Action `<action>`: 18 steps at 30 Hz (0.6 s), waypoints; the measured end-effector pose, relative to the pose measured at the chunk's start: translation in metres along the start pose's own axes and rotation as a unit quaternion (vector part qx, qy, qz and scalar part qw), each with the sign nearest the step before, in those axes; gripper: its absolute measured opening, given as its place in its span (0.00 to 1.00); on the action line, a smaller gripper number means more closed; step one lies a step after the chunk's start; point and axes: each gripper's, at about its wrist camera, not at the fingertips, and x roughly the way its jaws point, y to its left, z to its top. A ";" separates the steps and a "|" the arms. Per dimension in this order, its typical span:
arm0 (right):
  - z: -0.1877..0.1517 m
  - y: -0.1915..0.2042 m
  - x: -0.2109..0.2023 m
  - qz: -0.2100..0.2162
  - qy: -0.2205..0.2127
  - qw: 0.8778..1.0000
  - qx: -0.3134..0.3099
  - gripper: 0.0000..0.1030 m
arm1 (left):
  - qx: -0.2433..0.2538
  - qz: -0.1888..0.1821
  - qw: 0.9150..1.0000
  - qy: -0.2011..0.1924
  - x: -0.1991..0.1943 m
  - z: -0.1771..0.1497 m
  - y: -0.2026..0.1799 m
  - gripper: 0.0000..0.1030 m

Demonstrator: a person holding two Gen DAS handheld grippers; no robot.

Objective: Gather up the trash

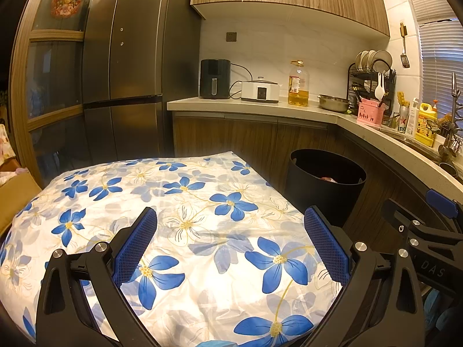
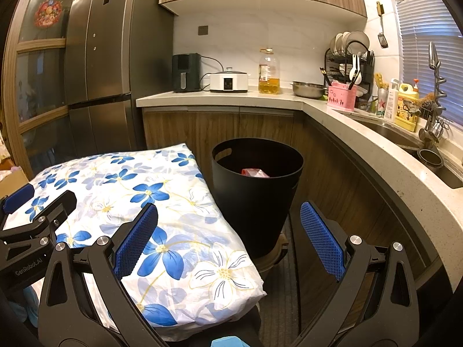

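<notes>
Beyond both tongs (image 2: 228, 240), binned trash (image 2: 255, 173)

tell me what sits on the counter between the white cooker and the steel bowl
A clear plastic jug of yellow cooking oil stands between the white cooker and the steel bowl. Both wrist views show it.

A table (image 2: 185, 260) fills the foreground from nine to six o'clock, with a bin (image 2: 256, 190) holding trash (image 2: 254, 172) just beside its far edge at twelve o'clock, a fridge (image 2: 98, 66) at ten and a sink (image 2: 405, 138) at two.
</notes>
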 end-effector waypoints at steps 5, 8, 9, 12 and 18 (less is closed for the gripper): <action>0.001 0.001 0.000 0.000 -0.001 1.000 0.000 0.95 | 0.000 0.001 1.000 0.000 0.000 0.000 0.000 0.94; 0.001 0.001 0.000 0.000 -0.001 1.000 0.000 0.95 | 0.000 0.000 1.000 0.000 0.000 0.000 0.000 0.94; 0.001 0.001 -0.001 0.000 -0.001 1.000 0.000 0.95 | 0.000 0.001 1.000 0.000 0.000 0.000 0.000 0.94; 0.001 0.001 0.000 0.000 -0.001 1.000 0.001 0.95 | 0.001 0.000 1.000 0.000 0.000 0.000 0.000 0.94; 0.001 0.001 0.000 0.000 -0.001 1.000 0.000 0.95 | 0.002 0.000 1.000 -0.002 -0.001 0.002 -0.001 0.94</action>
